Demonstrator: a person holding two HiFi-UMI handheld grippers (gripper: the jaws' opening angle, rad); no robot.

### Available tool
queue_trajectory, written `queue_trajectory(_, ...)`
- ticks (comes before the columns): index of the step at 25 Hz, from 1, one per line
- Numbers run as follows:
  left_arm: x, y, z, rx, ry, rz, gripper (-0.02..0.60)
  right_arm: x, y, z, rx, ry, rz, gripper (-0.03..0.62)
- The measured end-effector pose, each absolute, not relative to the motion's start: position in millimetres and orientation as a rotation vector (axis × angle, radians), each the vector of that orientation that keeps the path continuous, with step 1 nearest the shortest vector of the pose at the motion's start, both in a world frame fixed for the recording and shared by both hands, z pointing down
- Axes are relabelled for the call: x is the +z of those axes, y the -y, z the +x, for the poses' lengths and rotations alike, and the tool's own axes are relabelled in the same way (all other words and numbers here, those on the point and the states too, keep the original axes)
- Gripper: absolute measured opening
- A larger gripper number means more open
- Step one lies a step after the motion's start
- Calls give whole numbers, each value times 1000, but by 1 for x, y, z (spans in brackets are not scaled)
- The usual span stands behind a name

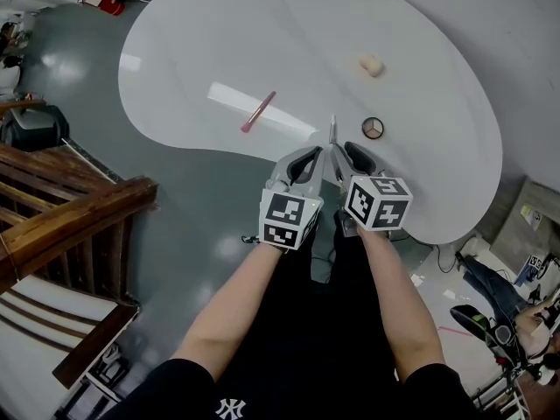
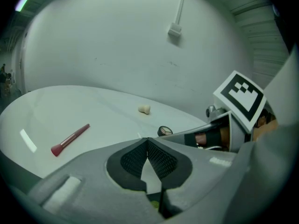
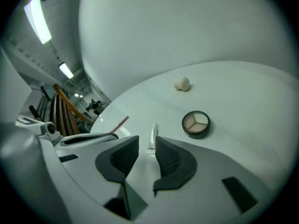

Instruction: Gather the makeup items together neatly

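Your right claw (image 3: 147, 144): half open, empty | your left claw (image 2: 147, 141): shut, empty | thin tube (image 3: 153, 133), mid-frame: looks light, soft, slippery; pinch its middle.

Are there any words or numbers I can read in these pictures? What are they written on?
"NY": white letters, one laid over the other, on the person's black shirt.
Marker cubes: only black-and-white square patterns, no words.
Small tube on the table: its print is too small to read.
Stickers on things on the floor at the right: too blurred to read.
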State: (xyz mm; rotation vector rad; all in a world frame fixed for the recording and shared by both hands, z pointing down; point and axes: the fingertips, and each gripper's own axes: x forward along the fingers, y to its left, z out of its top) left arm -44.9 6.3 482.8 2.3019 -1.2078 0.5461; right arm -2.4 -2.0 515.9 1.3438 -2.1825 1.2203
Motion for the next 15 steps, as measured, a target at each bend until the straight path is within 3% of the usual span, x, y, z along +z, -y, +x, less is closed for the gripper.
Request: queue_trajectory(15,493,5,-62,551,1116,2352,9,547,17,-16,785,1938,1404,124)
